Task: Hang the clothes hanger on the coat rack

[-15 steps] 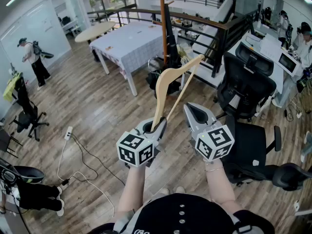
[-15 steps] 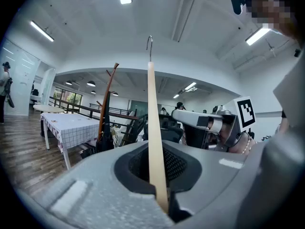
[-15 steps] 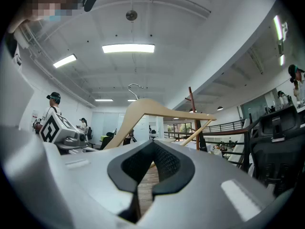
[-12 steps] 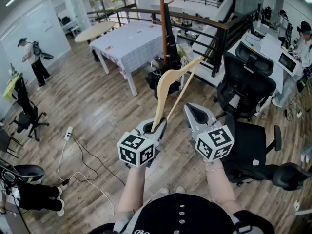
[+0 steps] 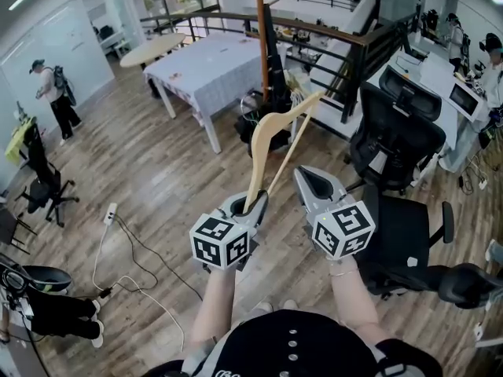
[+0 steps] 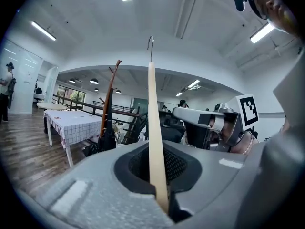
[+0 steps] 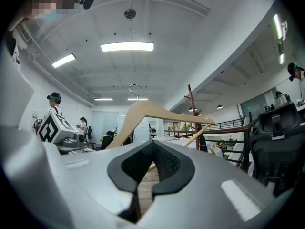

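A pale wooden clothes hanger (image 5: 269, 129) stands tilted up and away from me, and my left gripper (image 5: 254, 203) is shut on one lower end of it. In the left gripper view the hanger (image 6: 153, 128) rises edge-on from between the jaws of the left gripper (image 6: 160, 203), its metal hook at the top. My right gripper (image 5: 315, 184) is just to the right of the hanger, shut and holding nothing. From the right gripper (image 7: 138, 194) the hanger (image 7: 148, 110) shows side-on. The brown coat rack (image 5: 261, 38) stands ahead, beyond the hanger, also visible as the coat rack (image 6: 108, 99) and coat rack (image 7: 192, 112).
A table with a checked cloth (image 5: 211, 67) stands left of the rack. Dark bags and clutter (image 5: 267, 120) lie at the rack's foot. Black office chairs (image 5: 397, 136) are on the right, a railing (image 5: 338, 38) runs behind, and cables (image 5: 130, 258) trail on the wooden floor at left.
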Action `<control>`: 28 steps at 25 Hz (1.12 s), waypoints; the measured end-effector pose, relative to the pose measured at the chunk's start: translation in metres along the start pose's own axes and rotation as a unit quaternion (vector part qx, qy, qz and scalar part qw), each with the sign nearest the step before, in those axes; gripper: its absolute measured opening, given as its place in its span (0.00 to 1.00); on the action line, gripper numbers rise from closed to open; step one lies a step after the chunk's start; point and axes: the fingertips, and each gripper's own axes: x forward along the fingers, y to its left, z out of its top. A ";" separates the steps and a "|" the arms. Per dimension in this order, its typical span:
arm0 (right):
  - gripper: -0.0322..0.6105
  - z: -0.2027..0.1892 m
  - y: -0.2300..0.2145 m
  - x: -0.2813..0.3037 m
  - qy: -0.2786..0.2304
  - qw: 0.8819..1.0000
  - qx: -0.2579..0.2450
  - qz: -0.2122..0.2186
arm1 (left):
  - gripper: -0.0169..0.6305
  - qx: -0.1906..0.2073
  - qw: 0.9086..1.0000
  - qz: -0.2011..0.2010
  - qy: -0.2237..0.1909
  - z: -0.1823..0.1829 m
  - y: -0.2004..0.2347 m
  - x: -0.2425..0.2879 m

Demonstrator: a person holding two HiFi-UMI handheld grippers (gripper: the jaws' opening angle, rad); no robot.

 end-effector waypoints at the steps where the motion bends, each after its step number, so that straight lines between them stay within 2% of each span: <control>1: 0.05 0.000 0.002 0.000 -0.002 1.000 -0.002 0.006 | 0.03 -0.003 1.000 -0.001 -0.002 0.000 -0.001 0.001; 7: 0.05 -0.004 0.004 -0.004 0.005 1.000 -0.013 0.028 | 0.03 0.000 1.000 0.007 0.000 -0.004 -0.005 0.011; 13: 0.05 -0.011 -0.020 -0.016 0.009 1.000 0.001 0.029 | 0.03 -0.011 1.000 0.027 -0.006 -0.008 -0.009 0.024; 19: 0.05 -0.013 -0.028 -0.019 0.008 0.998 -0.002 0.055 | 0.03 -0.024 0.999 0.046 -0.011 -0.013 -0.011 0.040; 28: 0.05 -0.010 -0.072 0.021 -0.011 1.000 0.001 0.029 | 0.03 -0.007 0.999 0.042 -0.005 -0.001 0.019 0.082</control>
